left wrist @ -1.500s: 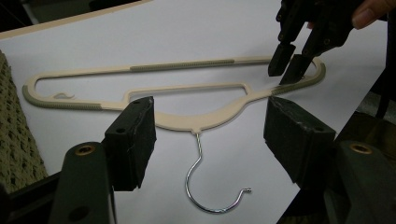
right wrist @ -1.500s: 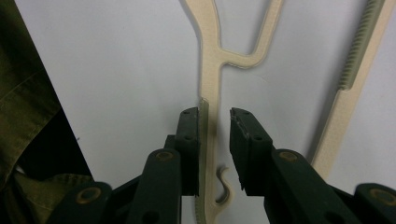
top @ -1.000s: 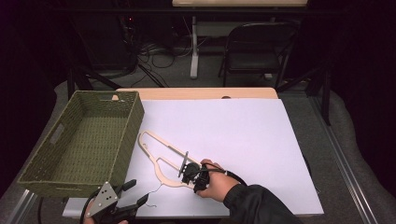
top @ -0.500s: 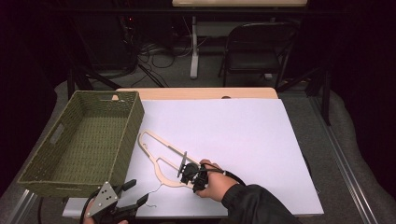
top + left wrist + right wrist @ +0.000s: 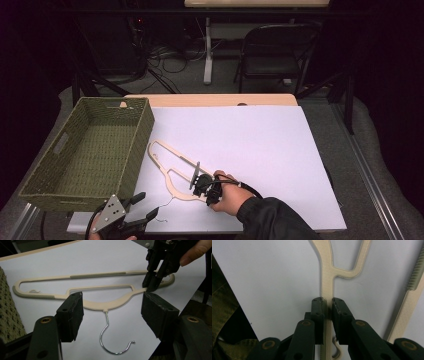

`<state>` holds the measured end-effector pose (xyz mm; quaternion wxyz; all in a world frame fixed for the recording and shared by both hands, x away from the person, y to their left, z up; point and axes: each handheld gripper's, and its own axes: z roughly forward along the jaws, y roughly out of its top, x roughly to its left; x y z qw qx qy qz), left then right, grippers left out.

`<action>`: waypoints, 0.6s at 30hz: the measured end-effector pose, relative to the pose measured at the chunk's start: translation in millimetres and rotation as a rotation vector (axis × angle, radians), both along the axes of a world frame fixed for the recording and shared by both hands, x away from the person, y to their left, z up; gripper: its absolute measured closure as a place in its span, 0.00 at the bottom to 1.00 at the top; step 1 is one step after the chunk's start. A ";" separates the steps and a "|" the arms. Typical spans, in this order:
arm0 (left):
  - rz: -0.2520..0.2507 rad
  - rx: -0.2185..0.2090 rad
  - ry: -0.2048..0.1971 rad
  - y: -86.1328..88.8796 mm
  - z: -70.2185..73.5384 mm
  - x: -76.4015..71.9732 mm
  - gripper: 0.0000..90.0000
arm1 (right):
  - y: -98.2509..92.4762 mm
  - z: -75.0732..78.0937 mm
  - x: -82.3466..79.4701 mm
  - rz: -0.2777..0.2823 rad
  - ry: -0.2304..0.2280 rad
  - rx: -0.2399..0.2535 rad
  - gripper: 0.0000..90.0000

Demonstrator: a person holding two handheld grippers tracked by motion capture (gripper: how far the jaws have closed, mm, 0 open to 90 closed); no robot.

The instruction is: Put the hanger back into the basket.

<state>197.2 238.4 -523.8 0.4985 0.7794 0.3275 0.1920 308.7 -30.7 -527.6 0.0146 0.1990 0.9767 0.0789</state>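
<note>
**Hanger pinched at one shoulder, left tool wide**

High view: hanger lies flat on the white sheet, just beside the green woven basket, which is empty. The right gripper, held in the right hand, sits on the hanger's near end. The left gripper rests at the table's near edge, beside the basket's corner, its jaws pointing toward the hook.

Left gripper view: left gripper stands wide apart with nothing between its pads; the metal hook lies on the sheet in the gap ahead. Farther off, the right gripper pinches the hanger shoulder.

Right gripper view: right gripper is clamped on the cream hanger arm, pads pressed to both sides.
</note>
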 end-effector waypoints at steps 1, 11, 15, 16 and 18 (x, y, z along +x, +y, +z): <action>0.000 0.000 0.000 0.0 0.0 0.0 0.38 | -0.8 0.0 0.1 0.004 -0.005 0.006 0.89; 0.001 0.004 -0.001 0.2 0.4 0.6 0.38 | -14.1 3.5 -1.9 0.018 -0.012 0.069 0.89; 0.002 0.006 -0.004 -0.5 0.7 0.3 0.39 | -21.3 9.1 -3.6 0.014 -0.004 0.098 0.89; 0.002 0.006 -0.004 -0.5 0.7 0.3 0.39 | -23.6 10.6 -4.0 0.017 -0.004 0.101 0.89; 0.001 0.011 -0.007 -1.0 1.5 0.8 0.39 | -28.8 13.8 -4.7 0.022 -0.002 0.106 0.89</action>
